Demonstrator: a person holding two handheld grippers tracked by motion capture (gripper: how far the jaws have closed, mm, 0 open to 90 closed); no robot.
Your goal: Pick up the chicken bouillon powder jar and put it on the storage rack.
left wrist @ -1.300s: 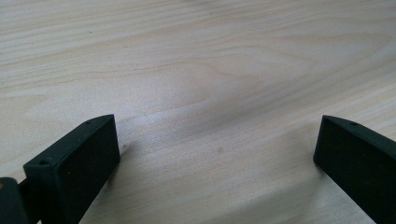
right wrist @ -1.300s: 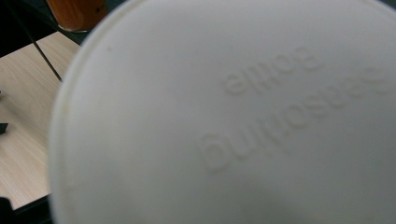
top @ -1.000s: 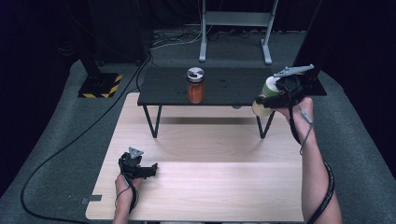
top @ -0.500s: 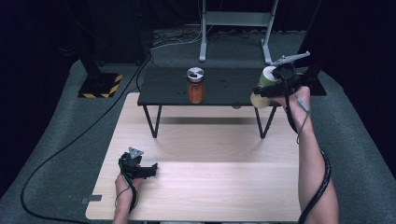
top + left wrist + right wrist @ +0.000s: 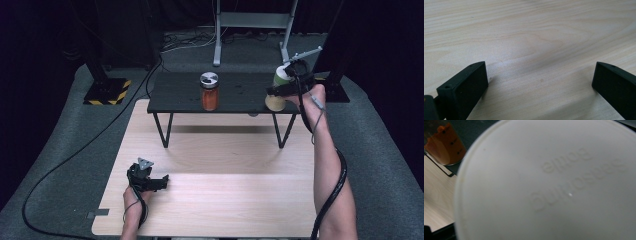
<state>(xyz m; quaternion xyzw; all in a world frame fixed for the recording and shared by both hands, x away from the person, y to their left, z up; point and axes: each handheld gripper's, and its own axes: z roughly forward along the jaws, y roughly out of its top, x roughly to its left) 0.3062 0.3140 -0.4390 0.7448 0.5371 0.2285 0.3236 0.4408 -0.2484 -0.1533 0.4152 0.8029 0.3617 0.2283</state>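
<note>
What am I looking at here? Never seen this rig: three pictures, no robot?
No robot: a person holds a two-jaw gripper in each hand. The high view looks down from above the person's side; the other two come from cameras riding on the grippers.

The left gripper rests low on the light wooden table, jaws apart with nothing between them, as the left gripper view confirms.

The right gripper grips a pale bottle with a green top at the right end of a small black stand. The right gripper view shows the bottle's white embossed lid up close. An orange-filled jar stands mid-stand.
</note>
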